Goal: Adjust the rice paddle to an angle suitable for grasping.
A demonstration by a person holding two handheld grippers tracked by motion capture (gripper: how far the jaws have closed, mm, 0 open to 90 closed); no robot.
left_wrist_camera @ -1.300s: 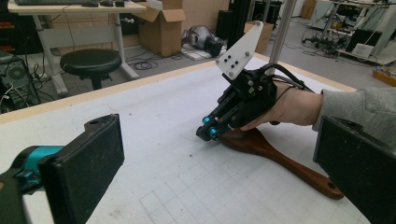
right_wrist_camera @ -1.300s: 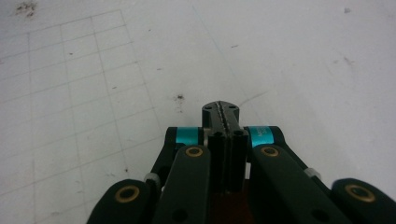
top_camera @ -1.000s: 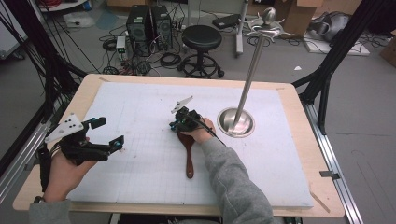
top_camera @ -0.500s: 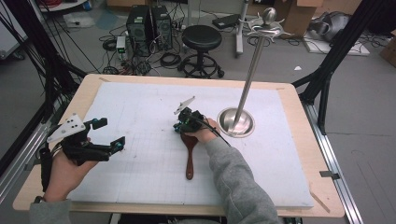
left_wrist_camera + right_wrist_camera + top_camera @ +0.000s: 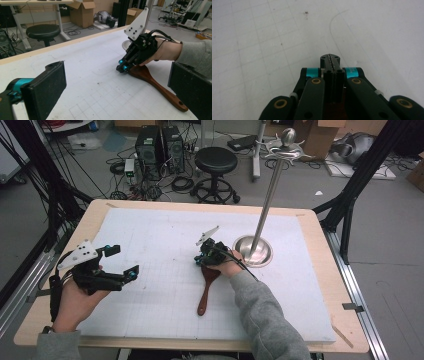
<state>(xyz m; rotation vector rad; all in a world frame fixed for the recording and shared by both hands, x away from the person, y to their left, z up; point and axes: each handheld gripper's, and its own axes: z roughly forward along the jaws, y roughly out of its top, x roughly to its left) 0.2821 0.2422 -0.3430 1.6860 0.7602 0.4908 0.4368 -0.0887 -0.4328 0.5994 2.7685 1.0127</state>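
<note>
A dark wooden spoon (image 5: 204, 295) lies flat on the white gridded mat (image 5: 150, 300), its head toward the far side. My right gripper (image 5: 199, 261) hovers just over the spoon's head (image 5: 140, 71), tilted down at the mat, its jaws shut tight with nothing between them (image 5: 330, 58). My left gripper (image 5: 121, 261) rests at the mat's left side, held in a hand, jaws wide open and empty (image 5: 120, 95). It points toward the right gripper and the spoon's handle (image 5: 162, 91).
A tall metal stand with a round base (image 5: 252, 251) and hooks at the top (image 5: 284, 151) rises just right of the right hand. The wooden table rim (image 5: 320, 245) frames the mat. A black stool (image 5: 216, 162) and computers stand on the floor beyond.
The right hand with its shut gripper has shifted a little to the right, toward the stand's base. The spoon and the left gripper have stayed put.
</note>
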